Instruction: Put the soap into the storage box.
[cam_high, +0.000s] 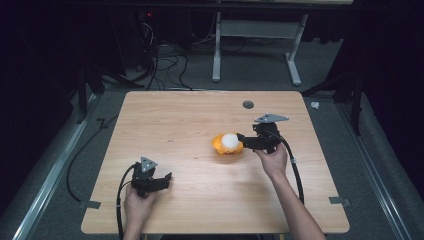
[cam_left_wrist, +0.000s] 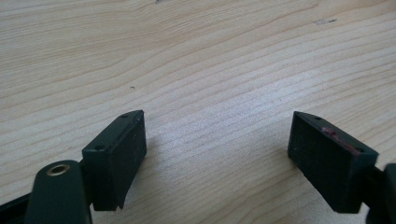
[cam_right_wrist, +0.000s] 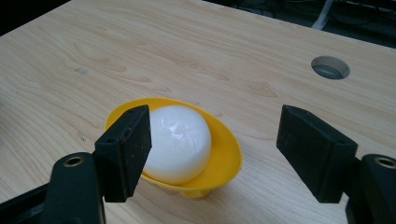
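Black gripper (cam_high: 167, 176), grey triangular plate (cam_high: 147, 163)

High view looks down on the whole table (cam_high: 200, 120); both gripper views sit close, perhaps angled downward.

The place looks like a lab or recording studio rather than a home. A bare wooden table (cam_high: 200, 125) with a cable port (cam_high: 248, 104) stands on grey carpet, hemmed by dark curtains. Loose cables (cam_high: 165, 65) tangle behind it, beside a white metal stand (cam_high: 255, 45); what may be electronics sits in the dark beyond.
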